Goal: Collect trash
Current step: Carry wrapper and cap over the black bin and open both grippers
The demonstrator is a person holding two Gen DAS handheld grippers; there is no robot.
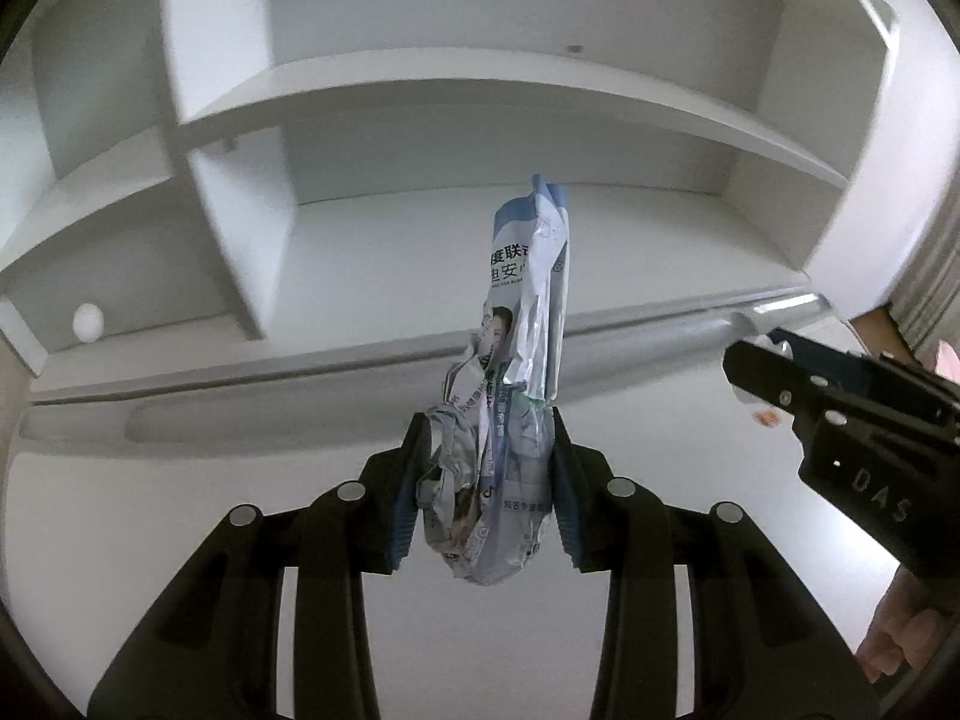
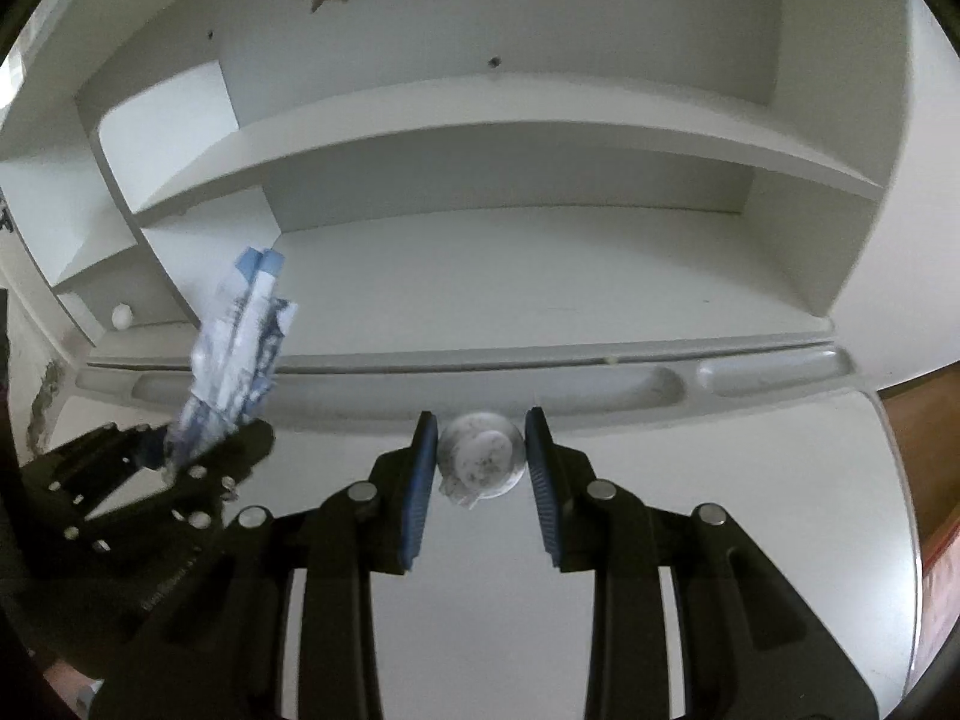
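Above the white table [image 2: 750,480], in front of the shelf unit [image 1: 480,96]: both your hands are loaded.
Left hand-held gripper [image 1: 489,480]: clenched on a crumpled printed wrapper [image 1: 516,360], which stands up from between the blue pads, clear of the table.
Right hand-held gripper [image 2: 480,462]: grasping a small clear plastic cup [image 2: 480,459], seen end-on, with the pads touching both its sides; it looks lifted off the table, though the view is too distorted to be sure.
Other litter: a small orange scrap [image 1: 767,418] lies on the table near the right gripper.
Step in hand: pickup appears finished for these two pieces; you are carrying them.
Next move: no bin is in view, so find one, keep both grips firm, then release over it.
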